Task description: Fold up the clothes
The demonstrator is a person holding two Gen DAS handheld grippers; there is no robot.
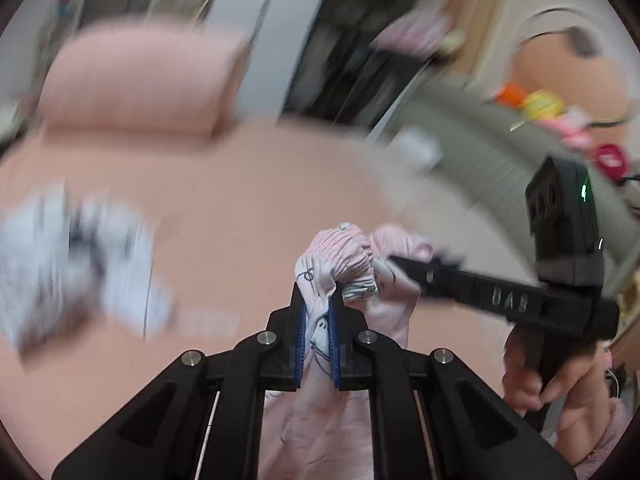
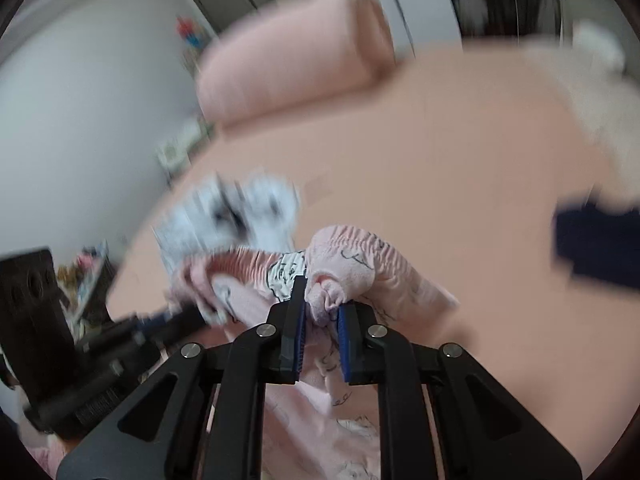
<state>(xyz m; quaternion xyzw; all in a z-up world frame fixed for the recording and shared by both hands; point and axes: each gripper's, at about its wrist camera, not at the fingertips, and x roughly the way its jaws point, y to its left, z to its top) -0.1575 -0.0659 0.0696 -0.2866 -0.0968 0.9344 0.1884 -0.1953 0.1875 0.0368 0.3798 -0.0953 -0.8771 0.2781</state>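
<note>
left gripper (image 1: 318, 312) clamped on pink printed garment (image 1: 344, 256) at elastic waistband | right gripper (image 2: 320, 312) pinching same waistband, "DAS" on arm | garment lifted over peach bed (image 2: 460, 160), bare right of it

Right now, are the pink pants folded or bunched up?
Bunched up: the pink pants hang crumpled from both claws, waistband gathered, not laid flat.

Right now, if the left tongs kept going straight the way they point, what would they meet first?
The left tongs are already shut on the pink garment, so its bunched waistband comes first. Past that, the line seems to run down to the pink bedsheet; blur makes depth uncertain.
</note>
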